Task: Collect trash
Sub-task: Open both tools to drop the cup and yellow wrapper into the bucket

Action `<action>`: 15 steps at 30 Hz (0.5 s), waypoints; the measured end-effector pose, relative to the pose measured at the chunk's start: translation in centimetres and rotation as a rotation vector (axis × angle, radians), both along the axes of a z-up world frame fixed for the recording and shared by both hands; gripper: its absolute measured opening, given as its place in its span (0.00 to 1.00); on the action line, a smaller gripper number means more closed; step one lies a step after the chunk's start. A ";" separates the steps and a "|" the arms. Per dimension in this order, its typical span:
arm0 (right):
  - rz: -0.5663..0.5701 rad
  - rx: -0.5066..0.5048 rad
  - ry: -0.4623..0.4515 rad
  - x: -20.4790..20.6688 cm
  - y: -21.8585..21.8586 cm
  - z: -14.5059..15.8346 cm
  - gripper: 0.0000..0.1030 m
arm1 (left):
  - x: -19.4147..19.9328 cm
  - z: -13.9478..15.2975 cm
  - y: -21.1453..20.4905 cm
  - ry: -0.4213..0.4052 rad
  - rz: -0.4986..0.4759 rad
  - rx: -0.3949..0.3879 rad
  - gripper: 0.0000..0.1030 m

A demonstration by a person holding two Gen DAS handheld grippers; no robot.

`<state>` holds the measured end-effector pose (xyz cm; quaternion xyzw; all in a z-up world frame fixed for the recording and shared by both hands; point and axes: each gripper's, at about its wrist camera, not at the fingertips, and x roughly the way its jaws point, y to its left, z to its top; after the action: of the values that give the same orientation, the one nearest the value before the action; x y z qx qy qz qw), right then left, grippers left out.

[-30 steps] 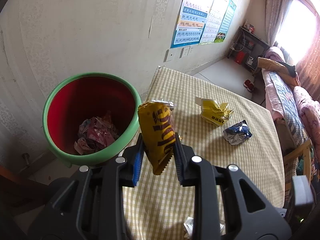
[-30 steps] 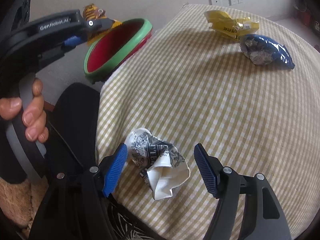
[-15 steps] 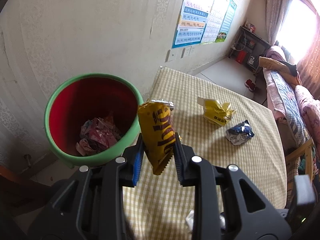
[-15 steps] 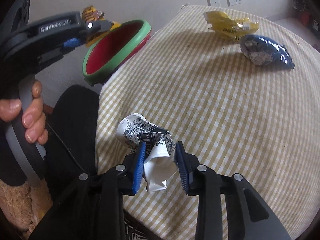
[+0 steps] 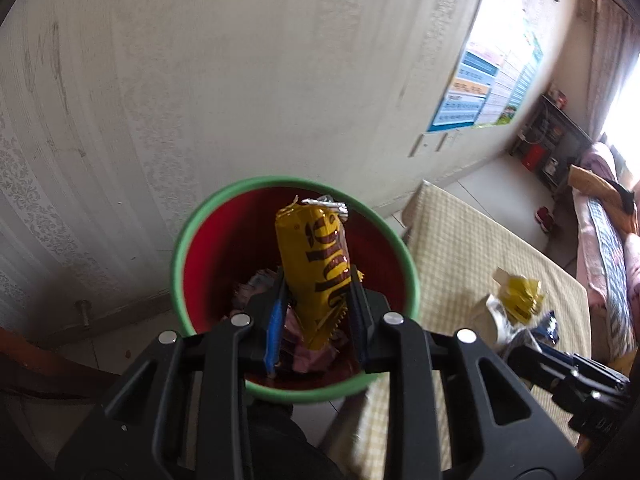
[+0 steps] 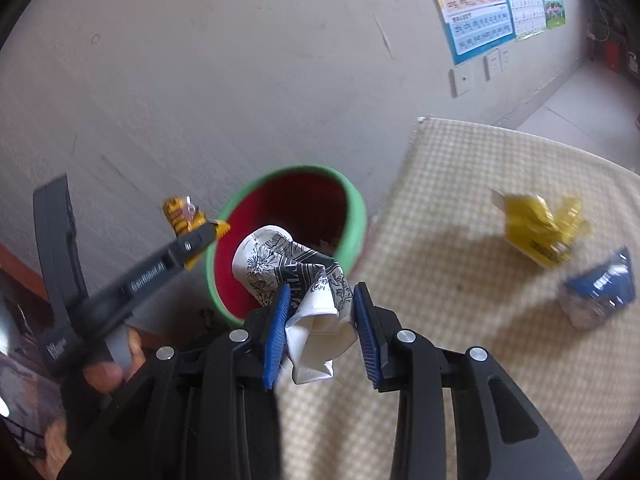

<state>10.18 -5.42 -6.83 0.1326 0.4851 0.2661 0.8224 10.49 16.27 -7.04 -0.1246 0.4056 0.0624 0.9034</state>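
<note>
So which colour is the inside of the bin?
Red inside the bin, with a green rim; left wrist view.

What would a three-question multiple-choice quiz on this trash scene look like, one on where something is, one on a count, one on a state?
1. Where is the yellow wrapper that the left gripper carries?
A. Lying on the table
B. In front of the bin's mouth
C. On the floor

2. How many pieces of trash lie on the checked tablecloth?
A. Two
B. Five
C. None

3. What state is the right gripper in?
A. Wide open and empty
B. Clamped on a crumpled paper cup
C. Holding a blue bag

Answers:
1 B: in the left wrist view the wrapper shows against the red inside of the green-rimmed bin.
2 A: a yellow packet and a blue packet.
3 B: the crumpled paper cup sits between its blue pads.
</note>
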 end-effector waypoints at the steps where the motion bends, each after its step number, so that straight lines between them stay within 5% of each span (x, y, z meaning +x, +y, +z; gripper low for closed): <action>1: -0.001 0.007 0.007 0.9 0.7 0.0 0.31 | 0.4 -0.1 0.7 0.005 0.012 -0.001 0.26; 5: -0.002 0.030 0.026 3.3 3.0 -0.1 0.34 | 1.2 -0.6 2.4 0.017 0.043 -0.002 0.27; 9: -0.002 0.070 0.022 4.5 4.3 -0.2 0.54 | 1.2 -1.3 3.0 0.016 0.073 -0.023 0.54; 11: -0.032 0.062 0.009 4.4 3.7 -0.3 0.60 | 1.0 -1.6 2.7 0.018 0.061 -0.015 0.56; 15: -0.271 -0.010 -0.035 3.5 -2.8 -0.9 0.63 | 0.5 -1.9 1.6 0.013 0.024 0.000 0.63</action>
<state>13.69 -8.25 -7.69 0.1883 0.4495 0.1523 0.8598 10.96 17.92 -8.94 -0.1289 0.4100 0.0738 0.8999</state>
